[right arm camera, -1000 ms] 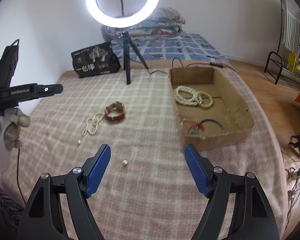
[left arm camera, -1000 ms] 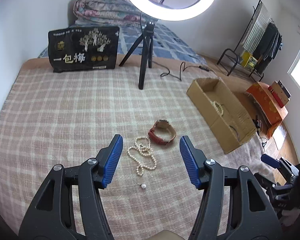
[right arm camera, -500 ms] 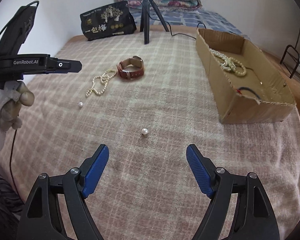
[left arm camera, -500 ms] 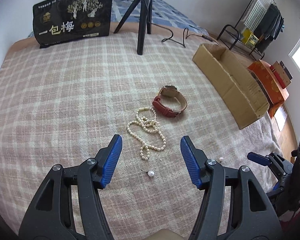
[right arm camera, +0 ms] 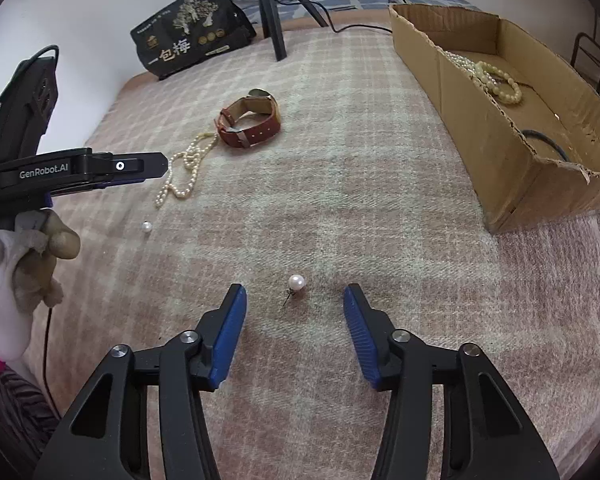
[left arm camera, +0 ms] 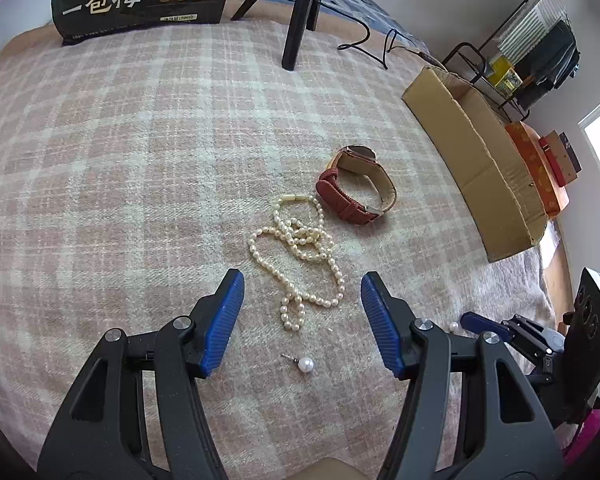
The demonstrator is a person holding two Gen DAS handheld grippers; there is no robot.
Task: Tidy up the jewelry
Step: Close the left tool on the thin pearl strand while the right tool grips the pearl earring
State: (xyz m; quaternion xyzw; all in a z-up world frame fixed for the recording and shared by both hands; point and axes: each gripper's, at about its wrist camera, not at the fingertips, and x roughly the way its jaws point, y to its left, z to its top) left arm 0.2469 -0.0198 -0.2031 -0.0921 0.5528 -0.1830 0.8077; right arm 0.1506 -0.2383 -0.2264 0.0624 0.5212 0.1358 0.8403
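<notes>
nearby, watch point(left arm camera: 356, 184) beside pearl necklace point(left arm camera: 300, 256)

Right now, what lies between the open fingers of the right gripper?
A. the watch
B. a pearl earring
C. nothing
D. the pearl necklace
B: in the right wrist view a pearl earring with its small post lies on the blanket just ahead of the right gripper, between its open fingers; the watch and the necklace lie farther off to the left.
</notes>
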